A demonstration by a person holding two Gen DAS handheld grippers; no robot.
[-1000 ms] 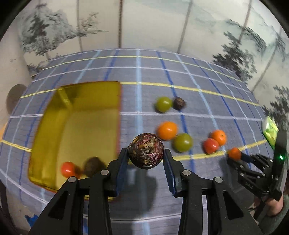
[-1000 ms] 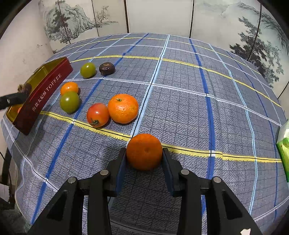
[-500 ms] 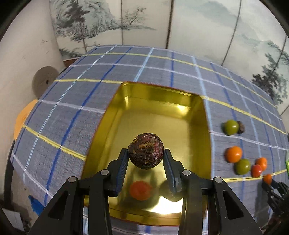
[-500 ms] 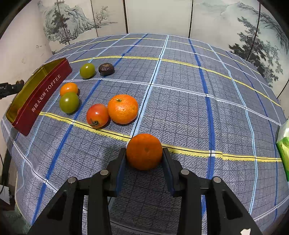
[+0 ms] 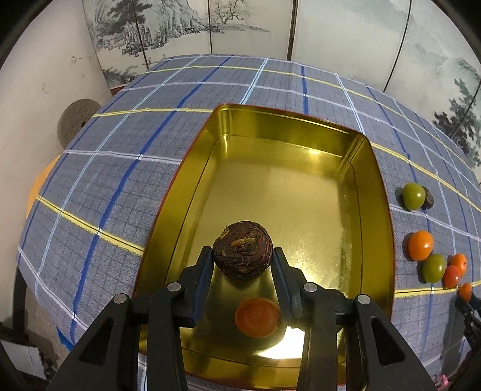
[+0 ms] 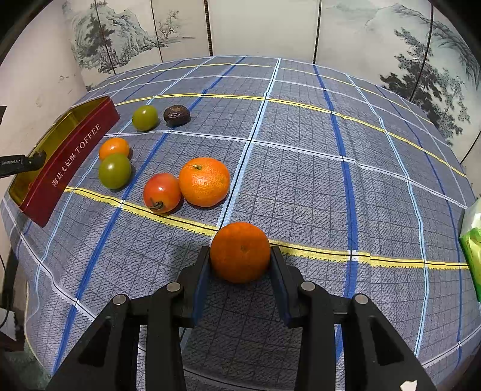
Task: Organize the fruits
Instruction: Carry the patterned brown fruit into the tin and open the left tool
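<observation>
My left gripper (image 5: 243, 258) is shut on a dark brown wrinkled fruit (image 5: 243, 254) and holds it above the near end of the gold tin (image 5: 375, 192). A red tomato (image 5: 258, 313) lies in the tin below it. My right gripper (image 6: 240, 261) is shut on an orange mandarin (image 6: 240, 252) low over the checked cloth. Loose on the cloth are a larger mandarin (image 6: 204, 181), a red tomato (image 6: 161, 192), two green tomatoes (image 6: 114, 170) (image 6: 145, 117), a small orange fruit (image 6: 114, 147) and a dark fruit (image 6: 176, 115).
The tin's red side (image 6: 69, 162) reads TOFFEE and stands at the table's left edge. A green packet (image 6: 472, 249) lies at the right edge. A painted folding screen (image 6: 270, 27) stands behind the table. The cloth drops off at the near edge.
My left gripper carried the dark fruit left from the loose fruits to above the tin, then lower toward its floor. The right gripper and its mandarin have not moved.
</observation>
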